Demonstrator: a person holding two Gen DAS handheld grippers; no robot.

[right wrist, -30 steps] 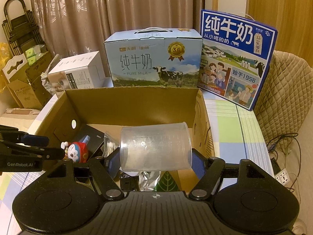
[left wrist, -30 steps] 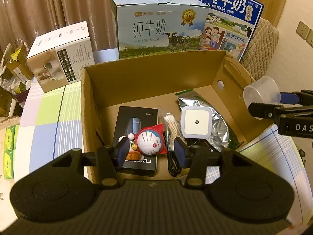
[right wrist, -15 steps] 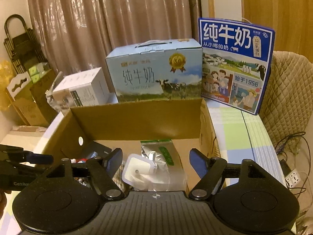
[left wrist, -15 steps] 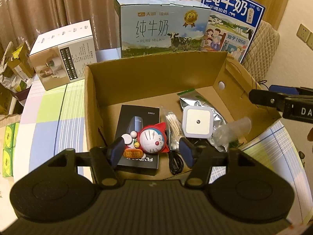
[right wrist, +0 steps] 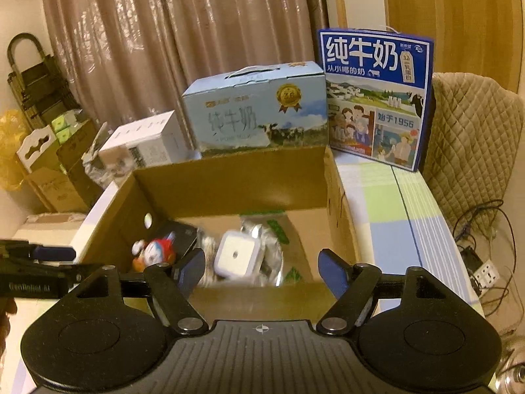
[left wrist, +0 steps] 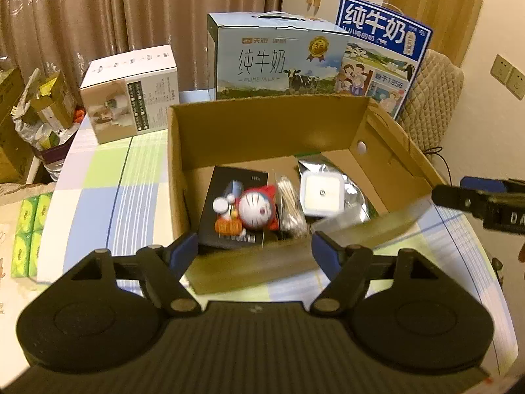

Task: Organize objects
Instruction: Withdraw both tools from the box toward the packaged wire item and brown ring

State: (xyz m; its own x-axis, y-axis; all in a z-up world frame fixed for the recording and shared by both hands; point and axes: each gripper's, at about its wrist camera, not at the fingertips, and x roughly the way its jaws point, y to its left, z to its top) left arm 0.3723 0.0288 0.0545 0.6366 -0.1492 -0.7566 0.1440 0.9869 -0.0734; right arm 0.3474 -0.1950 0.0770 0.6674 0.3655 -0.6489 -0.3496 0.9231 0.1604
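Observation:
An open cardboard box [left wrist: 262, 124] [right wrist: 229, 177] sits on the checked tablecloth. Inside lie a Doraemon toy [left wrist: 254, 210] [right wrist: 157, 251] on a black booklet [left wrist: 229, 180], a bag of cotton swabs [left wrist: 288, 203], a white square night light [left wrist: 320, 193] [right wrist: 236, 257] and a silver foil pouch [left wrist: 354, 197] [right wrist: 275, 229]. My left gripper [left wrist: 254, 249] is open and empty at the box's near wall. My right gripper [right wrist: 262, 267] is open and empty above the near wall; it shows at the right edge of the left wrist view [left wrist: 475, 197]. The clear cup is not clearly visible.
Two milk cartons, light blue [left wrist: 279, 59] [right wrist: 256, 111] and dark blue [left wrist: 380, 49] [right wrist: 374, 98], stand behind the box. A white carton [left wrist: 131, 92] stands at back left. Green tissue packs [left wrist: 26, 229] lie at the left. A padded chair [right wrist: 472, 144] and a power strip [right wrist: 485, 272] are at the right.
My right gripper opened and dropped the clear cup into the box, then lifted back. My left gripper opened, left the Doraemon toy on the black booklet and pulled back to the box's near wall.

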